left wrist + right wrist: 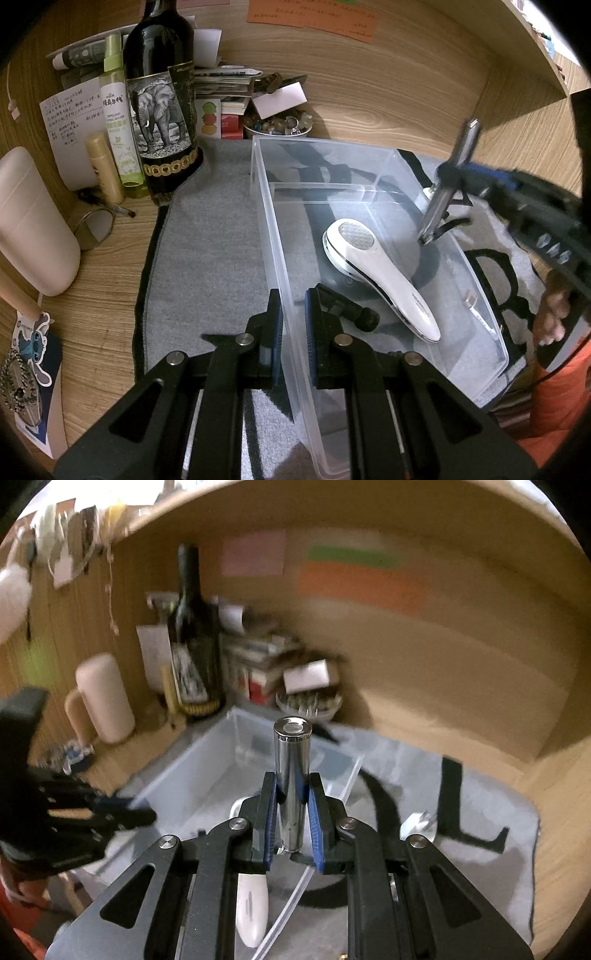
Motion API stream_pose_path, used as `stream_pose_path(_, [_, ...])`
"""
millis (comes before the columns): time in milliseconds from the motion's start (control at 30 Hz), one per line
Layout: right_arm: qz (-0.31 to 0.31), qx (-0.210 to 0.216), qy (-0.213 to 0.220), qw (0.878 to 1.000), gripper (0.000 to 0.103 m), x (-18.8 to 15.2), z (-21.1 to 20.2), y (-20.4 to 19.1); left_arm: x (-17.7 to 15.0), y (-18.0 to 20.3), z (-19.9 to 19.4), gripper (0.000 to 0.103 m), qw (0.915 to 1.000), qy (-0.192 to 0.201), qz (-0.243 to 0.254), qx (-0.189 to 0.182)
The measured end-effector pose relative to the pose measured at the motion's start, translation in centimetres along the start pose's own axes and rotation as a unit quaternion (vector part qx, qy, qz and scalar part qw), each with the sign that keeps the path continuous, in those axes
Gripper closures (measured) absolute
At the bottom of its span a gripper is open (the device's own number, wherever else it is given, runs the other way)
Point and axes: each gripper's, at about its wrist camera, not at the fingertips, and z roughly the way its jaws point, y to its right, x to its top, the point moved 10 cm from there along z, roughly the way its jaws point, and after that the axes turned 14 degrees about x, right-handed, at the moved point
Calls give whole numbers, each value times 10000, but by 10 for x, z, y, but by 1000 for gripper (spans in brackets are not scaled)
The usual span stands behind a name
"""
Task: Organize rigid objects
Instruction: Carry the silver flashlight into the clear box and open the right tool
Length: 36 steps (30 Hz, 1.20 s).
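Note:
A clear plastic bin [369, 158] stands on a grey mat [207, 236]. Inside it lie a white handheld device [373, 266] and a small black object [351, 308]. My left gripper [294, 339] is shut on the bin's near left wall. My right gripper [291, 808] is shut on a shiny metal cylinder [291, 771], held upright and tilted over the bin's right side; it also shows in the left wrist view [448, 184]. The bin [207, 771] and the white device [251, 908] show below it.
A dark wine bottle [162, 96], a green spray bottle [118, 118], a tan tube [103, 166], a bowl of stones [277, 123], papers and a beige mug [33, 221] crowd the desk's back left. Wooden walls enclose the desk.

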Motion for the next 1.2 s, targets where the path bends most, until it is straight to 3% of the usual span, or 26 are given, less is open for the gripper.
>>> stream_pose_path(367, [-114, -66, -880, 9960, 89, -32, 39, 0, 0, 0, 0, 93, 10000, -1, -4, -5])
stream_pose_path(700, [-43, 44, -1051, 9944, 88, -34, 58, -4, 0, 0, 0, 93, 10000, 0, -3, 0])
stream_pose_path(733, [-44, 63, -1061, 9943, 86, -34, 58, -5, 0, 0, 0, 93, 10000, 0, -4, -2])
stream_pose_path(867, [-80, 74, -882, 9960, 59, -28, 52, -8, 0, 1, 0, 93, 10000, -2, 7, -1])
stream_pose_path(1000, [-80, 103, -717, 9973, 57, -22, 42, -11, 0, 2, 0, 93, 10000, -1, 21, 4])
stream_pose_path(1200, [-15, 24, -430, 9991, 44, -18, 20, -5, 0, 2, 0, 93, 10000, -1, 17, 1])
